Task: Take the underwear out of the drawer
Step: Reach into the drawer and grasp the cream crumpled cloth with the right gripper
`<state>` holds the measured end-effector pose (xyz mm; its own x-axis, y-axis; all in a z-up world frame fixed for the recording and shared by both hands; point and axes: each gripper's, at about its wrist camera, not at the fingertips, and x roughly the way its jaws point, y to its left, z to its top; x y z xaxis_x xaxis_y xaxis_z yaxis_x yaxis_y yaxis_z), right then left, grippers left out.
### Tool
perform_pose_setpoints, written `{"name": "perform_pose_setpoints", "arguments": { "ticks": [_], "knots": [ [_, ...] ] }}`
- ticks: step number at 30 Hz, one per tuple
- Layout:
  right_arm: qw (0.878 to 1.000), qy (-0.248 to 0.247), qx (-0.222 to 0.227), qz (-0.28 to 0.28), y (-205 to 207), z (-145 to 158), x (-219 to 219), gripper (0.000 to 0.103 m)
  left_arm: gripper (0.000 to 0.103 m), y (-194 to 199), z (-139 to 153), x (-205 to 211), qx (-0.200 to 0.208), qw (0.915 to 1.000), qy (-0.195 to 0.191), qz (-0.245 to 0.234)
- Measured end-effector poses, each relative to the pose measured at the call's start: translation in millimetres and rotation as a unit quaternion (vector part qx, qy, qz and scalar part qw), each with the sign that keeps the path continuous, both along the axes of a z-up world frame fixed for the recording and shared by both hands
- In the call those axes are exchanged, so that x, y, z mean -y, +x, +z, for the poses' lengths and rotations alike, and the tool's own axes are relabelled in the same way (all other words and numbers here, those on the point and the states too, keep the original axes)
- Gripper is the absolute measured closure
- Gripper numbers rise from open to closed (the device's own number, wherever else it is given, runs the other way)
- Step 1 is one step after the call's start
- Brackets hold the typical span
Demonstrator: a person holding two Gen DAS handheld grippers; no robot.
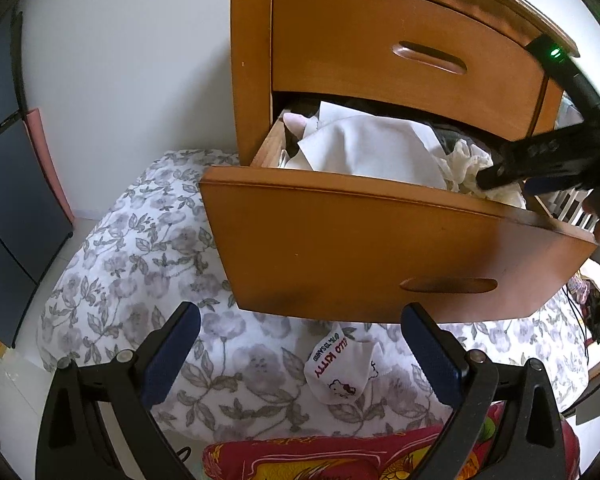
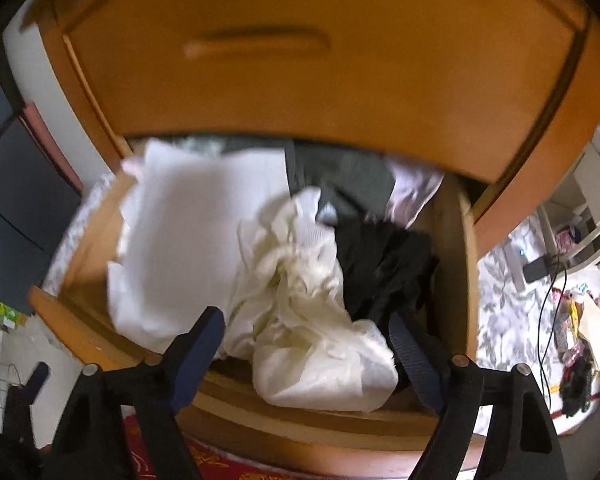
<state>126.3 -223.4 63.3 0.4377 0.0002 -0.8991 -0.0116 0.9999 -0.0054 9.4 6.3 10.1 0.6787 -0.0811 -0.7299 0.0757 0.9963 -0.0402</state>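
A crumpled cream lace undergarment [image 2: 320, 312] lies between the spread fingers of the right gripper [image 2: 308, 344], angled steeply down into the pulled-out wooden drawer [image 2: 456, 264].

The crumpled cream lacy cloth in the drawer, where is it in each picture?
Left wrist view: the crumpled cream lacy cloth is at the right end of the open wooden drawer, by the right gripper.
Right wrist view: the cloth fills the centre, between the fingers.
Shared landmark: the smooth white folded cloth just left of it.
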Motion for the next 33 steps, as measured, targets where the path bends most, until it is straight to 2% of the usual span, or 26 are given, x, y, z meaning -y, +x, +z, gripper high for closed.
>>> {"name": "perform_pose_setpoints", "arguments": {
  "ticks": [6,12,13,14,20,26,33],
  "knots": [
    [0.999,-0.023,-0.028,-0.020,6.0,-19.1,2.2,0.027,0.003,1.9,-3.2,3.5,-0.011,0.9999,0.003,-0.009],
    [0.999,-0.021,-0.030,-0.035,-0.5,-26.3,8.3,0.051,0.003,2.5,-5.0,6.3,-0.017,0.9997,0.003,-0.018],
    [0.999,-0.020,-0.028,-0.037,-1.2,-26.5,10.2,0.057,0.003,2.6,-5.2,6.6,-0.018,0.9997,0.003,-0.019],
    [0.999,-0.016,-0.022,-0.041,-3.1,-25.6,12.6,0.064,0.003,2.8,-5.3,6.7,-0.019,0.9996,0.003,-0.020],
    [0.998,-0.027,0.022,-0.048,-17.4,-12.4,20.6,0.091,0.003,5.0,-7.1,4.6,-0.026,0.9993,-0.009,-0.024],
    [0.997,-0.022,0.053,-0.053,-28.0,4.5,24.7,0.097,0.003,5.4,-7.2,4.6,-0.026,0.9993,-0.009,-0.023],
    [0.993,-0.026,0.103,-0.049,-29.9,27.3,19.7,0.098,0.003,5.7,-7.3,5.0,-0.028,0.9993,-0.011,-0.023]
  ]
}}
